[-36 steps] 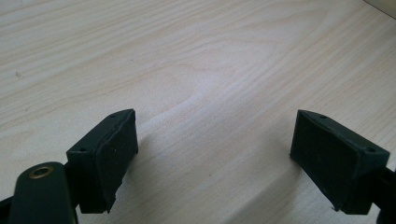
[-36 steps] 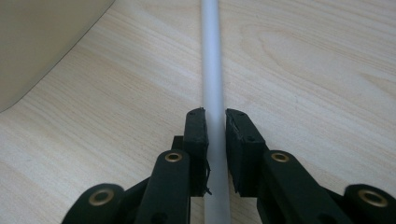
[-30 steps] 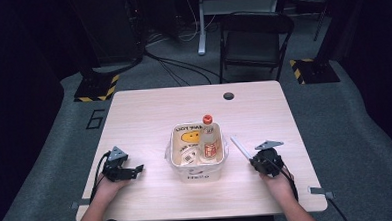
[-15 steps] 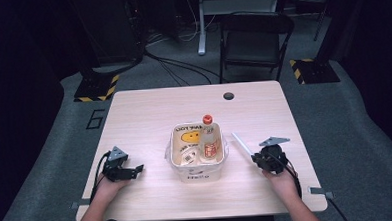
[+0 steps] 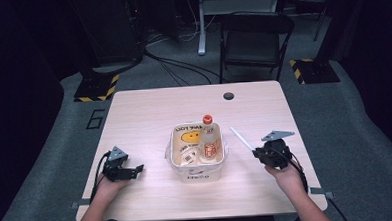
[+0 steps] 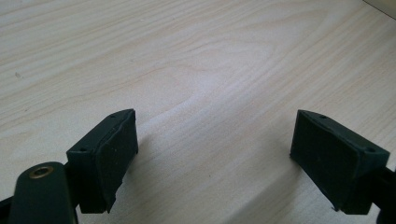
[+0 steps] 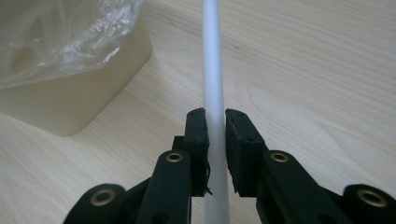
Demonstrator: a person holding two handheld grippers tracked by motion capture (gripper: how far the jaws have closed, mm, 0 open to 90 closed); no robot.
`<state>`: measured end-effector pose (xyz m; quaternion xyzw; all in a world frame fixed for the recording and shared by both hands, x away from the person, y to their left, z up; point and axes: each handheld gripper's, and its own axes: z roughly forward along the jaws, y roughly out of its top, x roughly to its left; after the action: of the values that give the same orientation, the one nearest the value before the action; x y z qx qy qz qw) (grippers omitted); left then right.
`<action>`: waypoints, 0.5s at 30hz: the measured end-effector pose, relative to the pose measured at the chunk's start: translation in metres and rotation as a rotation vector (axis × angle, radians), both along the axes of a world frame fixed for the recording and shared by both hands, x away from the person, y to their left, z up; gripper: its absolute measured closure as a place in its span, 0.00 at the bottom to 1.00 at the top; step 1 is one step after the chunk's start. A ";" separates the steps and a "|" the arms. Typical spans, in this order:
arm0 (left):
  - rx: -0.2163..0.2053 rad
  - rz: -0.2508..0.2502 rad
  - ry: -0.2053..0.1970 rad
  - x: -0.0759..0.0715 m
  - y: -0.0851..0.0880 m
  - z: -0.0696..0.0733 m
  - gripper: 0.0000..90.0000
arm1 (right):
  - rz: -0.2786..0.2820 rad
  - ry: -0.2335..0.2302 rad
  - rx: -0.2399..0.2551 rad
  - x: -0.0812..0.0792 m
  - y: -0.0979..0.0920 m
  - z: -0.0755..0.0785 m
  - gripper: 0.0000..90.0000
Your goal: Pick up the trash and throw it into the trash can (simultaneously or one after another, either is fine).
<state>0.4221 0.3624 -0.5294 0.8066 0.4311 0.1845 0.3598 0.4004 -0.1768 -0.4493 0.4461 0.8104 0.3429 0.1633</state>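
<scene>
1. One left gripper (image 5: 120,168), one tub (image 5: 196,153), one bottle (image 5: 209,137), one white rod (image 5: 242,138) and one right gripper (image 5: 270,152) are showing on the one worktop (image 5: 149,112) in the high view, with one folding chair (image 5: 253,38) standing beyond its far edge.
2. Inside the tub, one sheet with a yellow smiling face (image 5: 187,136) is lying beside the red-capped bottle, which is standing upright; smaller printed packets are lying there too, and their number is too hard to tell.
3. The left gripper is resting low over the worktop with its jaws spread wide and released; in the left gripper view (image 6: 215,154) only bare wood grain is lying between and ahead of the jaws.
4. The right gripper (image 7: 215,140) is grasping the white rod (image 7: 212,70): its jaws are clenched on it, both pads pressing the rod's sides, and the rod is running straight out ahead of the jaws and also back between them toward the hand.
5. Ahead and to the left of the right jaws, the tub's cream wall (image 7: 93,88) is sitting near the rod without touching it.
6. The right gripper view is showing crinkled clear plastic film (image 7: 79,32) over the tub's rim, which the high view is leaving too small to make out.
7. The high view is showing the rod's free end pointing away from the jaws toward the bottle's side of the tub, held clear of the worktop.
</scene>
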 end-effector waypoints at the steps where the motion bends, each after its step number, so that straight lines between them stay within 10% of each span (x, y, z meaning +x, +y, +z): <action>1: 0.000 0.000 0.000 0.000 0.000 0.000 0.16 | 0.005 -0.005 0.001 0.000 0.000 0.002 0.88; 15: -0.001 0.000 0.000 0.000 0.000 0.000 0.16 | 0.030 -0.025 0.016 0.000 -0.009 0.038 0.88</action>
<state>0.4220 0.3623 -0.5295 0.8064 0.4311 0.1843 0.3604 0.4006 -0.1856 -0.4111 0.4310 0.8120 0.3574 0.1648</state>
